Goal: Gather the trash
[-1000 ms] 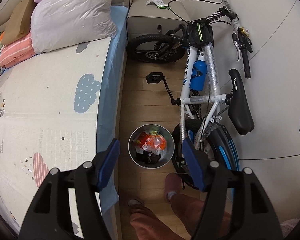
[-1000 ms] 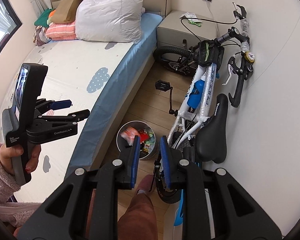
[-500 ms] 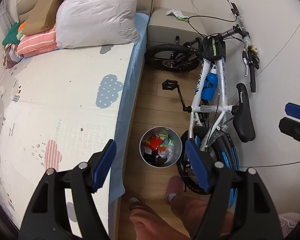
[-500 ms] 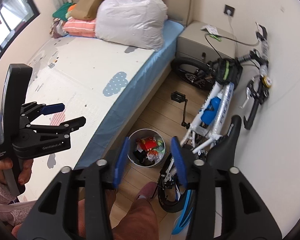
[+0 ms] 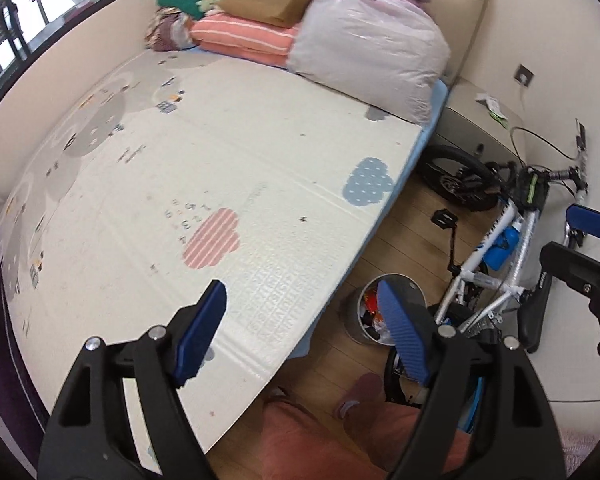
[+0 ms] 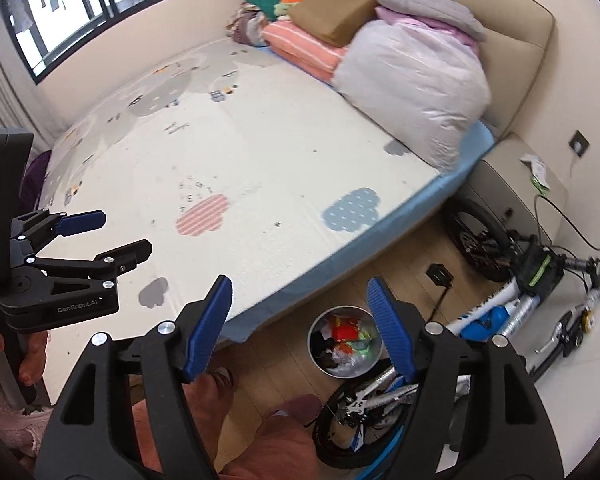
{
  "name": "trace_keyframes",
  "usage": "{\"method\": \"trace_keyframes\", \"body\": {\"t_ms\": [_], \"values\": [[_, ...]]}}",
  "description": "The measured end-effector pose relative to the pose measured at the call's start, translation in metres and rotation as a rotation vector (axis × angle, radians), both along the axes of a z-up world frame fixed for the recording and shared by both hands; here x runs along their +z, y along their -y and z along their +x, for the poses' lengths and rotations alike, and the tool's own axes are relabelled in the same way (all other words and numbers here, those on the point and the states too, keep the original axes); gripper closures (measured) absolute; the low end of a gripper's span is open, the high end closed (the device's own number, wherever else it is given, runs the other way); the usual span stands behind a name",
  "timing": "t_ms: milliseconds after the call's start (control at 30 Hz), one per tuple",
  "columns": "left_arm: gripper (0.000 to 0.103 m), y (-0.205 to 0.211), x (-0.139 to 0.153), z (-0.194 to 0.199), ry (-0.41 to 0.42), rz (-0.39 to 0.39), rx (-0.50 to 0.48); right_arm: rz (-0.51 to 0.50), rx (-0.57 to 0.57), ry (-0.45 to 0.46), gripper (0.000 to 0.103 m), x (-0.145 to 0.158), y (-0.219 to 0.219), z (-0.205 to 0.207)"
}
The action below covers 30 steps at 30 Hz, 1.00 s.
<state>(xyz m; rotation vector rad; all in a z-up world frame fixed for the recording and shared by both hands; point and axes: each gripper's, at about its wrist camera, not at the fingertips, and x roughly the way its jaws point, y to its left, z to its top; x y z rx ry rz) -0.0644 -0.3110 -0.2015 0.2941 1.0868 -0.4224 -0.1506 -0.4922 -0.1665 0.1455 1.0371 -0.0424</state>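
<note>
A round metal trash bin stands on the wooden floor between the bed and the bicycle, filled with red, green and white wrappers. In the left wrist view the bin is partly hidden behind one finger. My left gripper hangs high over the bed's edge, its jaws opening with nothing between them. My right gripper is above and to the left of the bin, its jaws also opening and empty. Each gripper shows in the other's view: the left gripper over the mat, the right gripper near the bicycle.
A bed with a patterned play mat fills the left. Bagged bedding and folded blankets are piled at its head. A white and blue bicycle leans on the right wall, beside a nightstand. A person's legs stand below.
Both grippers rose and swung left from over the bin toward the bed, and rolled. The right jaws went from nearly shut to wide. The left jaws widened slightly.
</note>
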Motion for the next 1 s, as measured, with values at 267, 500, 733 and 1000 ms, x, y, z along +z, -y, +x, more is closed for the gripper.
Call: {"method": "trace_keyframes", "body": {"t_ms": [267,500,733,1000], "values": [[0.025,-0.13,0.041,0.03,0.05,0.021,0.236,0.01,0.188,0.054,0.029,0.032,-0.112,0.067],[0.022,-0.225,0.075,0.041,0.104,0.021,0.382,0.007,0.312,0.099,0.025,0.066,-0.212,0.103],[0.02,-0.288,0.094,0.05,0.102,0.011,0.493,0.032,0.354,0.127,0.02,0.093,-0.271,0.118],[0.02,-0.313,0.11,0.047,0.076,-0.007,0.579,0.027,0.392,0.108,0.015,0.1,-0.296,0.132]]}}
